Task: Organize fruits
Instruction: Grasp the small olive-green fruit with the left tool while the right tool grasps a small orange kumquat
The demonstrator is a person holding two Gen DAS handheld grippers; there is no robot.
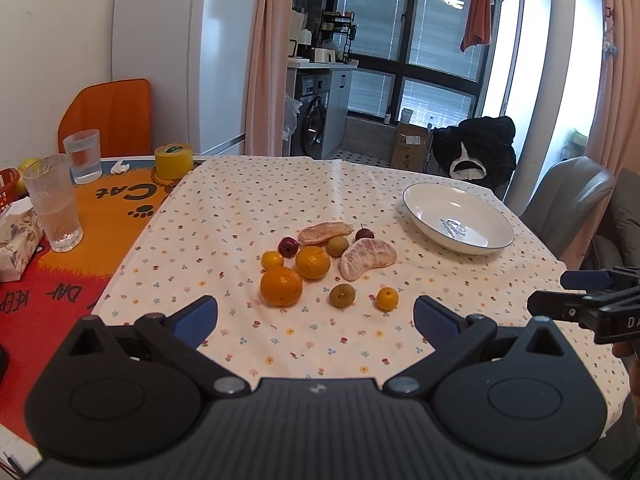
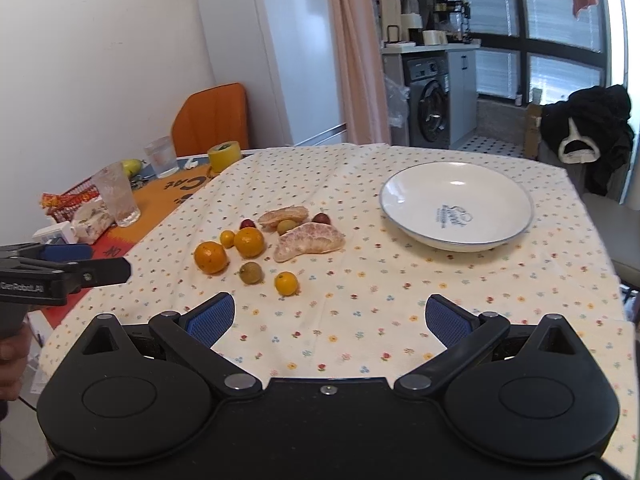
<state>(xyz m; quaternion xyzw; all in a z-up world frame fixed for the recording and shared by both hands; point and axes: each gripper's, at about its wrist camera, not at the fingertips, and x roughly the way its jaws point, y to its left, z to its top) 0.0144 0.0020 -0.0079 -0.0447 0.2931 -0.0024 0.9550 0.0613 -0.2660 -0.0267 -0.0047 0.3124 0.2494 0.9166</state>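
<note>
A cream tablecloth point(image 1: 248, 200) sprinkled with tiny red, yellow and blue flowers covers the counter. The plate point(image 2: 408, 200) is white with a thin dark-blue rim and dark lettering. Two oranges point(image 1: 281, 286) are deep orange, two kumquats point(image 1: 387, 298) yellow-orange, two small round fruits point(image 1: 342, 295) olive-brown, two more dark red point(image 1: 288, 246). The peeled pomelo segments point(image 1: 368, 258) are pale pink. Each black hand-held gripper point(image 2: 330, 316) carries blue pads point(image 2: 212, 318).

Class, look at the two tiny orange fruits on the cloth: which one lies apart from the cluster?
The small orange fruit nearest the grippers, beside a green fruit. The other touches the big oranges.
</note>
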